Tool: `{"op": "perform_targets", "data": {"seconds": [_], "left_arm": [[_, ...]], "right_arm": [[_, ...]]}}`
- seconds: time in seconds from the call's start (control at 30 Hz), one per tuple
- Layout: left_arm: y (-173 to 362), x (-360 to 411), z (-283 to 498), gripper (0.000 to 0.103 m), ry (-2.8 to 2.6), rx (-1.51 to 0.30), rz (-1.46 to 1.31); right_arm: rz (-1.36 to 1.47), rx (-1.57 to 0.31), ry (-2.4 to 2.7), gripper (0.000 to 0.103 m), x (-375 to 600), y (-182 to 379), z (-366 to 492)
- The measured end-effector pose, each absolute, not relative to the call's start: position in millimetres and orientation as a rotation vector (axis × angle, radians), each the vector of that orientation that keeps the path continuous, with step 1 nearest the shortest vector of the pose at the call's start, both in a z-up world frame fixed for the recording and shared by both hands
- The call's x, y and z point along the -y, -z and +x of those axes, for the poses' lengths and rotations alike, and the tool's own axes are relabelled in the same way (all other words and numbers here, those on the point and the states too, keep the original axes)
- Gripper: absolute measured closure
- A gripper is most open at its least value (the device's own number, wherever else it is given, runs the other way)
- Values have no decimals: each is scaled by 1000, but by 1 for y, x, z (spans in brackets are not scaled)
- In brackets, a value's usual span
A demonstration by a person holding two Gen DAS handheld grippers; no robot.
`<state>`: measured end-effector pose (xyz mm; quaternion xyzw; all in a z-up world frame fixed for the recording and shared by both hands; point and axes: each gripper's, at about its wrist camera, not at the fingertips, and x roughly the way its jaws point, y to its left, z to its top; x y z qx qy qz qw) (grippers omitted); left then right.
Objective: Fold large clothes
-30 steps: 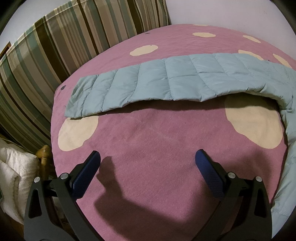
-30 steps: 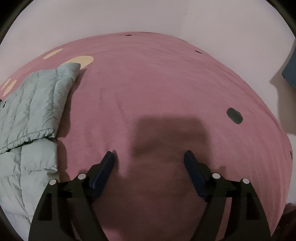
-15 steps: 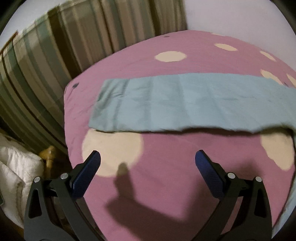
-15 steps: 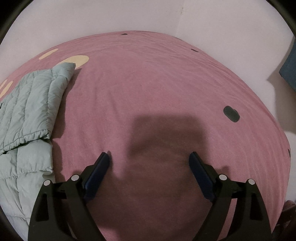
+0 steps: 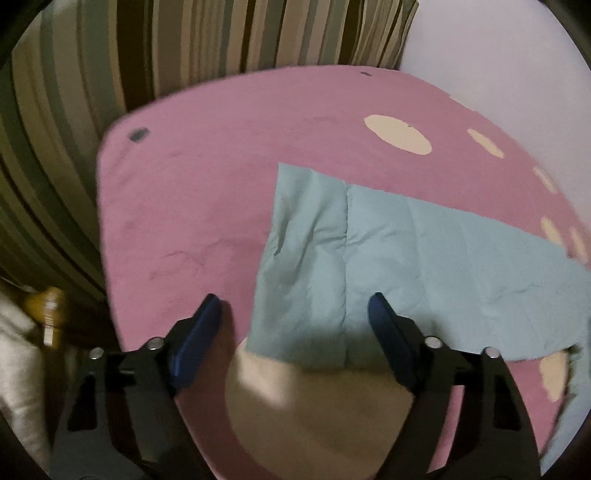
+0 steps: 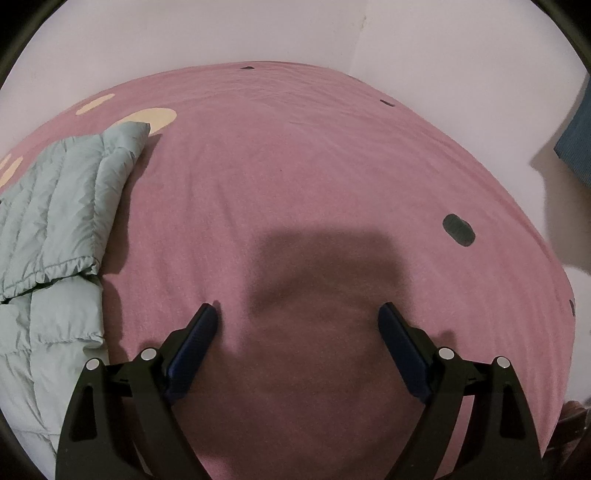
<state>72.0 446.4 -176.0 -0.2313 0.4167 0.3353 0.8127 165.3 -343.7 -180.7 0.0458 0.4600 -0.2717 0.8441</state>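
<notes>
A pale blue quilted jacket lies on the pink bedspread (image 5: 184, 221). Its sleeve (image 5: 369, 251) stretches across the left wrist view, cuff end towards me. My left gripper (image 5: 294, 306) hovers over that cuff end. Its jaws are closing, with the sleeve's edge below and between the fingers, and the pads do not press on it. In the right wrist view the jacket's body (image 6: 55, 206) lies at the far left. My right gripper (image 6: 298, 313) stands open over bare bedspread (image 6: 332, 166), well right of the jacket, with nothing between its fingers.
A striped curtain (image 5: 110, 74) hangs past the bed's far-left edge. A wooden post (image 5: 48, 306) and white bedding (image 5: 14, 350) sit at the left. White walls (image 6: 295, 33) close the far side, and a blue object (image 6: 576, 147) hangs at the right.
My left gripper has swept over to the sleeve's cuff end, which now lies between its fingers, and its jaws have narrowed. The right gripper stayed in place and opened slightly.
</notes>
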Motion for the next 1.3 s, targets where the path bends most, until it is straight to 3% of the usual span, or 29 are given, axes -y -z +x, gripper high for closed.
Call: {"op": "perform_targets", "data": {"seconds": [0.13, 0.33, 0.43, 0.5, 0.67, 0.93, 1.3], "left_arm": [[177, -455, 78, 23, -617, -867, -503], [180, -463, 83, 43, -534, -828, -542], [180, -465, 83, 59, -537, -823, -540], [179, -466, 81, 76, -532, -814, -555], [170, -460, 82, 93, -544, -801, -561], [126, -394, 113, 95, -420, -719, -515], [90, -219, 216, 96, -59, -733, -390]], "right_arm": [[84, -972, 581, 15, 343, 181, 166], [72, -973, 590, 15, 341, 180, 167], [67, -972, 592, 15, 340, 180, 167], [64, -972, 594, 15, 340, 180, 166], [60, -971, 596, 14, 340, 180, 167], [72, -970, 590, 14, 342, 180, 167], [119, -966, 573, 14, 346, 181, 165]]}}
